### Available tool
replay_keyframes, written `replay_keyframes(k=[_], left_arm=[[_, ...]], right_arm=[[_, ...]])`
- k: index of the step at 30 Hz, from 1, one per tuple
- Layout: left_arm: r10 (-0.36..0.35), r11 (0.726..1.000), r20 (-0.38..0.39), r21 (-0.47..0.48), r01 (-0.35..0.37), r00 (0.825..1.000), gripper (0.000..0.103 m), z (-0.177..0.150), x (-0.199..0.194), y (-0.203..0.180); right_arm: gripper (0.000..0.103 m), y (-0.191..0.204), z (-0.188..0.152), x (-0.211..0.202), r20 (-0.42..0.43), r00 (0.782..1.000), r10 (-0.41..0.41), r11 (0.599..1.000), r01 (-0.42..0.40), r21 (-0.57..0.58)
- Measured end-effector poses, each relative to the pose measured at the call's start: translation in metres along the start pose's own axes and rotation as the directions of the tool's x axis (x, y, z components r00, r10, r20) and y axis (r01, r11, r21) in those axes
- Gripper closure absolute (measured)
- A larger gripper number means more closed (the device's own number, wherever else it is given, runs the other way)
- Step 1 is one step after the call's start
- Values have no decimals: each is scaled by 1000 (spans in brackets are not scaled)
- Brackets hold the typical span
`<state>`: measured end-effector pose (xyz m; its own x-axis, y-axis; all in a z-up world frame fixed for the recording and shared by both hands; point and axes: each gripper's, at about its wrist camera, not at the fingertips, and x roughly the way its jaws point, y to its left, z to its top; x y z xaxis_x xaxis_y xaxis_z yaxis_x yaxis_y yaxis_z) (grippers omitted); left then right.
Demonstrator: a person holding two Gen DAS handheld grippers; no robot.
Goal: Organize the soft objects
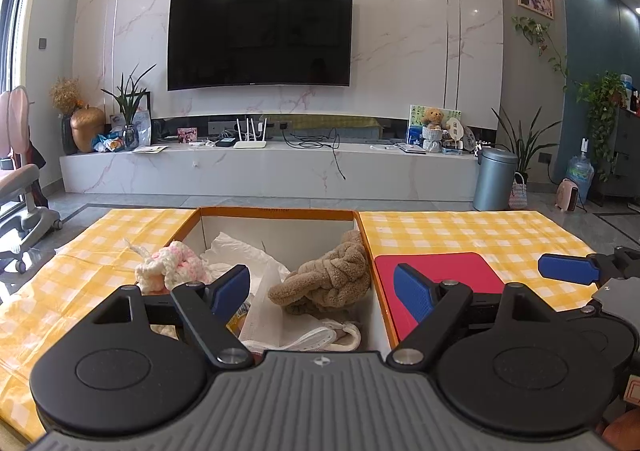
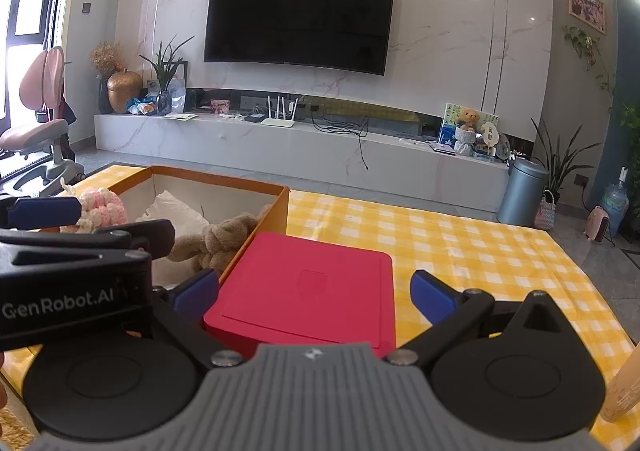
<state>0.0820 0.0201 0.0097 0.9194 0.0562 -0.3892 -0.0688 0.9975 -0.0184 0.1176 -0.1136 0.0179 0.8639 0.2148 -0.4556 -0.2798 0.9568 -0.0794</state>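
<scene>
An orange-rimmed open box (image 1: 280, 213) (image 2: 224, 181) sits on the yellow checked table. Inside lie a brown braided plush piece (image 1: 328, 283) (image 2: 224, 239), white cloth (image 1: 240, 255) (image 2: 172, 211) and a white mesh item (image 1: 304, 337). A pink-and-cream knitted piece (image 1: 172, 267) (image 2: 100, 207) rests on the box's left rim. My left gripper (image 1: 322, 291) is open and empty above the box's near end. My right gripper (image 2: 314, 293) is open and empty over a red flat lid (image 2: 308, 287) (image 1: 440, 275) beside the box.
The yellow checked cloth (image 2: 460, 247) covers the table to the right of the red lid. A TV wall and a low marble console (image 1: 272, 167) stand behind. A grey bin (image 1: 494, 179) and a pink chair (image 2: 40, 123) are on the floor.
</scene>
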Motion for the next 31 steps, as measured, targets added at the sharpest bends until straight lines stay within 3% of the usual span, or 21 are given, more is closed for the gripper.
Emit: replay_keyframes(k=[31], left_arm=[[-15, 1000, -46, 5, 15, 999, 7, -3, 3, -1]], right_arm=[[4, 3, -3, 4, -48, 998, 39, 999, -39, -5]])
